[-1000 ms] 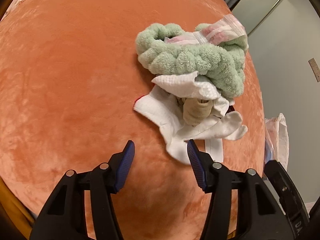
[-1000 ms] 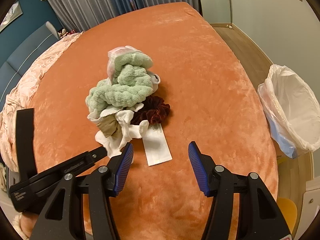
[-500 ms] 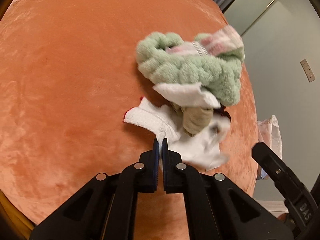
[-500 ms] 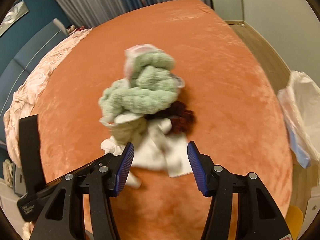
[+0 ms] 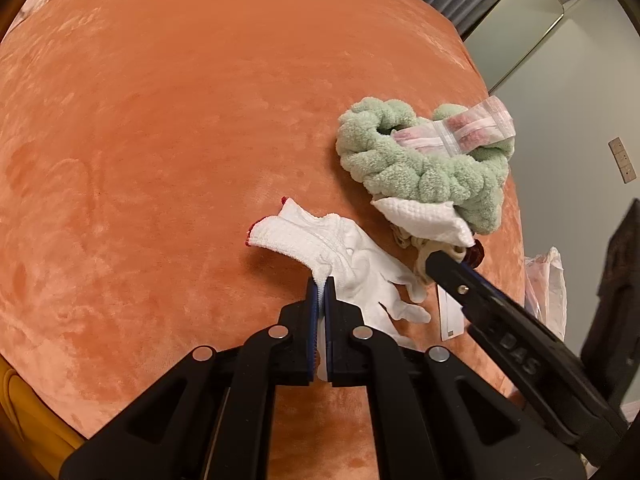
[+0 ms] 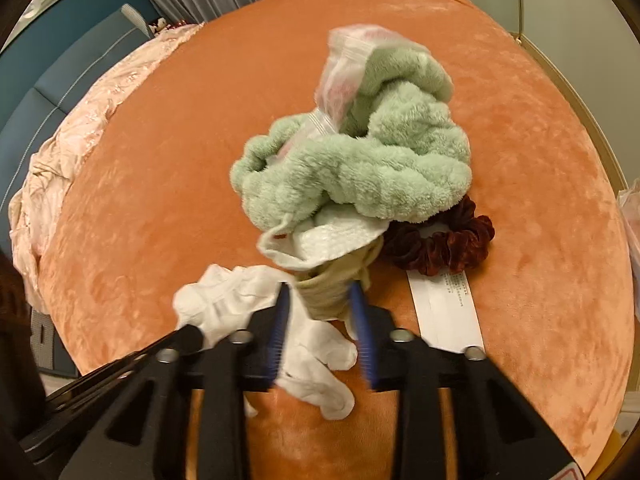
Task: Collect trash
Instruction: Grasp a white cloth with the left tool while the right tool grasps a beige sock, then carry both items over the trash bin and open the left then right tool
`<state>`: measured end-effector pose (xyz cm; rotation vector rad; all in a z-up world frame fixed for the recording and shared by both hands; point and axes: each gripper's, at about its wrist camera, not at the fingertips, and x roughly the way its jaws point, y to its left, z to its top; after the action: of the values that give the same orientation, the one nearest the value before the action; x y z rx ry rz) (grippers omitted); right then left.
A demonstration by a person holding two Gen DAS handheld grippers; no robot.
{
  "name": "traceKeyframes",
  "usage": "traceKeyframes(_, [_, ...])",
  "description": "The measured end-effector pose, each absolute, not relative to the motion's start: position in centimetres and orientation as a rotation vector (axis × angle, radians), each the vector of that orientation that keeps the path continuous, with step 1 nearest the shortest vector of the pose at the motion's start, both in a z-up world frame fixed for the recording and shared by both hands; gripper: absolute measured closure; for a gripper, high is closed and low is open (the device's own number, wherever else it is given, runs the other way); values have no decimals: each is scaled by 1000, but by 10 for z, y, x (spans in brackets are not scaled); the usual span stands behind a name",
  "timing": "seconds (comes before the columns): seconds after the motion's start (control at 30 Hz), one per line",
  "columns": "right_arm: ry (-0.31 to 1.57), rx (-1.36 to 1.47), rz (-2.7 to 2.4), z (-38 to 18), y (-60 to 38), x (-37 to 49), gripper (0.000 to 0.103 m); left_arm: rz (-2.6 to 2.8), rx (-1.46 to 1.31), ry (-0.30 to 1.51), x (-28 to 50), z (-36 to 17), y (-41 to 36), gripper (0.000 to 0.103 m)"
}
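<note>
A pile of items lies on an orange velvet bed (image 5: 160, 140). My left gripper (image 5: 320, 284) is shut on a white knit glove (image 5: 340, 252), which also shows in the right wrist view (image 6: 236, 300). My right gripper (image 6: 320, 300) has its jaws narrowed around a beige rolled sock (image 6: 332, 284), with blur, so contact is unclear. A fluffy green towel (image 6: 360, 172) with a clear zip bag (image 6: 344, 76) on it lies behind. A white cloth (image 6: 332, 240), a dark red scrunchie (image 6: 440, 240) and a white paper packet (image 6: 444, 308) lie beside them.
A white trash bag (image 5: 548, 288) stands off the bed's right side and shows at the edge of the right wrist view (image 6: 630, 216). A pink quilt (image 6: 72, 152) covers the bed's left. Curtains and a wall are behind.
My left gripper shut on the white glove and pulled it left, away from the pile. My right gripper moved forward to the beige sock and narrowed its jaws.
</note>
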<state>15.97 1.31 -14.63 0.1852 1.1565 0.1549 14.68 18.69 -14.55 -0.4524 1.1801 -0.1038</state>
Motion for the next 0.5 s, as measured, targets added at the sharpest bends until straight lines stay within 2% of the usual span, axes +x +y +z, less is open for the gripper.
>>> traceKeyframes(0.07, [1157, 197, 154, -147, 9, 160, 88, -114, -435, 1165, 145, -136, 190, 101])
traceKeyframes(0.13, [1144, 195, 148, -142, 3, 155, 90, -122, -415, 1151, 145, -127, 186, 101])
traceKeyframes(0.5, [977, 287, 131, -68, -65, 107, 92, -263, -319, 1026, 128, -49, 123, 101])
